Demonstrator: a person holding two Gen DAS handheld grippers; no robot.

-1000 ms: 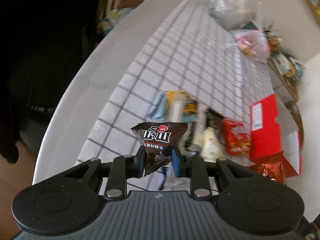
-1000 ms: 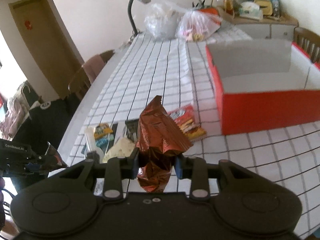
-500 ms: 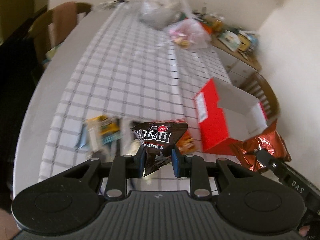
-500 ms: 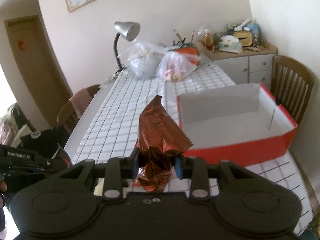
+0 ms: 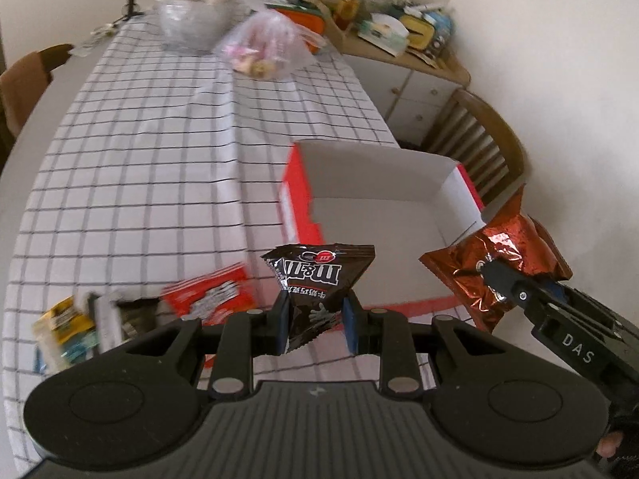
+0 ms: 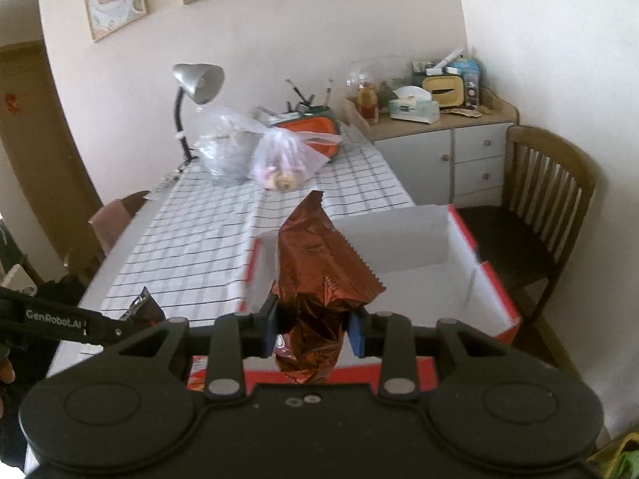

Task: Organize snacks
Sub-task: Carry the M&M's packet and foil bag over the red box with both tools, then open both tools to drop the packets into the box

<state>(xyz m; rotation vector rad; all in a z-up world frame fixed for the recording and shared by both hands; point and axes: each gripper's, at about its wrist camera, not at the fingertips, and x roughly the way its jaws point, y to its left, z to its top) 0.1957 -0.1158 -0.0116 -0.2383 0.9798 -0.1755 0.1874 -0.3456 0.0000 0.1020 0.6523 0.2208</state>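
While left gripper (image 5: 315, 321) pinches glossy triangular chocolate packet (image 5: 319, 279), right gripper (image 6: 315, 329) clamps crinkled copper foil bag (image 6: 319, 279).

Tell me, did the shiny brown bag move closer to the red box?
Yes. The shiny brown bag went from beside the red box to above its near edge.

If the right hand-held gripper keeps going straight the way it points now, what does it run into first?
Most likely the open red box: the right hand-held gripper, shut on the copper foil snack bag, aims down across its near wall into its white inside. Nothing else shows between, though depth is hard to judge.
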